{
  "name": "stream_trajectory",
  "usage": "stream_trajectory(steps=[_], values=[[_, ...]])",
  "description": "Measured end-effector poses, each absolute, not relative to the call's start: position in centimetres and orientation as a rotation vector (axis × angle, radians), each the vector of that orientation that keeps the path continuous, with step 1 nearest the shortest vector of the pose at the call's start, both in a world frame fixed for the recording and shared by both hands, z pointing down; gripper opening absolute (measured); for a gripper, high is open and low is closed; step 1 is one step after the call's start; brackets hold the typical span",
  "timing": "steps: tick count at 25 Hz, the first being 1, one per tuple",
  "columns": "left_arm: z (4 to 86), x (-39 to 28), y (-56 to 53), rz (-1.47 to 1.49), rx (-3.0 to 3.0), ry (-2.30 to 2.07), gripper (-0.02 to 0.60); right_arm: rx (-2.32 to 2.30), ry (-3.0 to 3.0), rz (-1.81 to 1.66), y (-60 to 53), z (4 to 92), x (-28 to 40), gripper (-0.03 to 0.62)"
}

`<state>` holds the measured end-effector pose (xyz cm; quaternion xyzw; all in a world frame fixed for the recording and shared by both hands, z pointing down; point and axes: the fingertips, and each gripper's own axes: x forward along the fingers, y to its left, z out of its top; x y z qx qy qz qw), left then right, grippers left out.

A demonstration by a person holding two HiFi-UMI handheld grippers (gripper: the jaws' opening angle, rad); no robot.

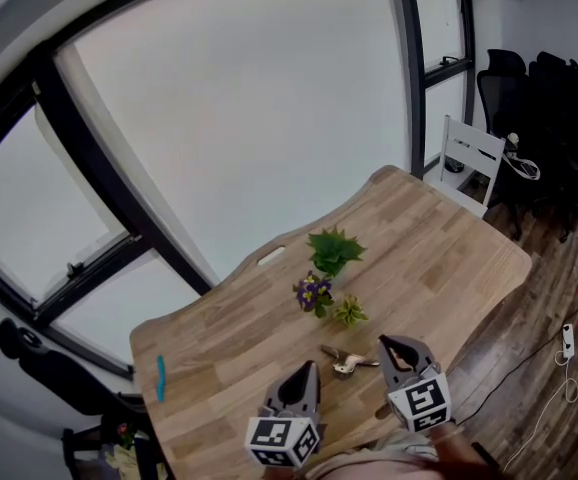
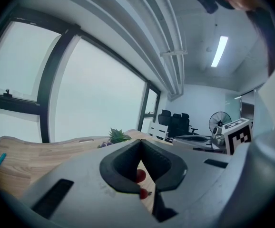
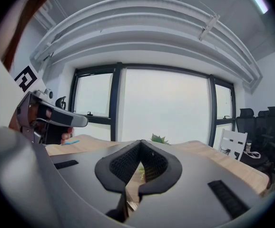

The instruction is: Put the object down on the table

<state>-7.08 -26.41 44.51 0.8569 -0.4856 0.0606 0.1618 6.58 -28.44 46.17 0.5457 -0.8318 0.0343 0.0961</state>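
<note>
A bunch of keys (image 1: pixel 347 361) lies on the wooden table (image 1: pixel 439 258) near its front edge, between my two grippers and touched by neither. In the head view my left gripper (image 1: pixel 311 366) points at the table just left of the keys, its jaws together with nothing in them. My right gripper (image 1: pixel 384 343) hovers just right of the keys, also shut and holding nothing. In the left gripper view the left gripper (image 2: pixel 140 145) has its pads meeting at the tip, and small red bits (image 2: pixel 140 176) show through the gap below. The right gripper (image 3: pixel 140 144) looks the same in its own view.
Three small potted plants stand mid-table: a green one (image 1: pixel 334 250), a purple-flowered one (image 1: pixel 313 291) and a small yellowish one (image 1: pixel 350 312). A teal item (image 1: pixel 159 378) lies at the left edge, a white chair (image 1: pixel 472 158) at the far end. Office chairs (image 1: pixel 549 98) stand beyond.
</note>
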Motion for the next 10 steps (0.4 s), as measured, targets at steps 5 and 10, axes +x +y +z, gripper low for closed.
stream_trajectory(steps=[5, 10], values=[[44.23, -6.77, -26.62, 0.163, 2.454, -1.367, 0.000, 1.613, -2.474, 0.093, -29.24, 45.99, 6.39, -0.002], [44.33, -6.60, -26.89, 0.165, 2.455, -1.369, 0.000, 1.620, -2.478, 0.113, -29.54, 46.06, 6.49, 0.000]])
